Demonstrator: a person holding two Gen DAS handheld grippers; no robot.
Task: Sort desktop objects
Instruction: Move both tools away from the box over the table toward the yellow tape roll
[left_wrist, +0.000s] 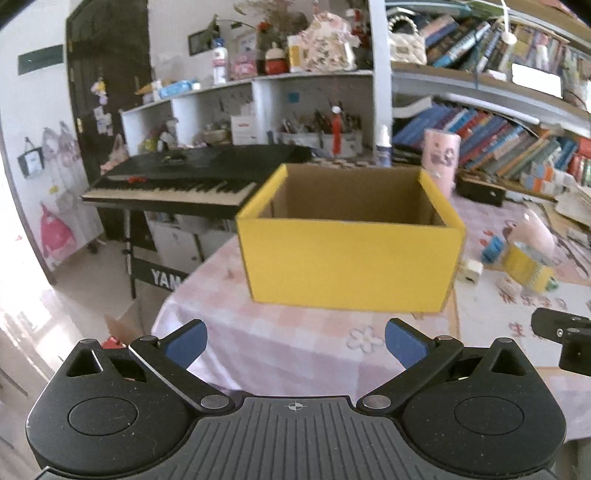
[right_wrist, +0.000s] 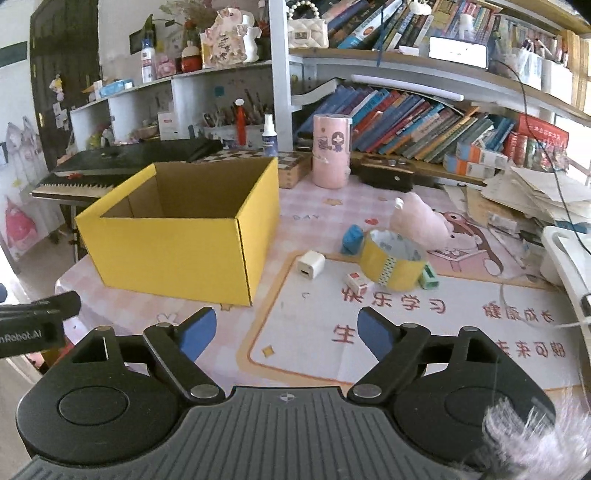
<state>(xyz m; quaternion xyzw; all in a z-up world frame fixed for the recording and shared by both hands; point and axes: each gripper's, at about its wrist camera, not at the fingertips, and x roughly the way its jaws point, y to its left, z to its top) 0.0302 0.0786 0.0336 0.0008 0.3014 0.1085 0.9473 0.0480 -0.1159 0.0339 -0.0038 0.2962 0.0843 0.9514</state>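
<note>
Both claws, left claw (left_wrist: 295, 341) and right claw (right_wrist: 286, 332), spread wide, empty. Right should approach the white charger (right_wrist: 310, 264) squarely, then drop it in the yellow box (right_wrist: 177, 236).

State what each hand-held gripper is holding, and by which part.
Nothing is held. The left hand-held gripper and right hand-held gripper are both open, with only tablecloth showing between their blue pads.
</note>
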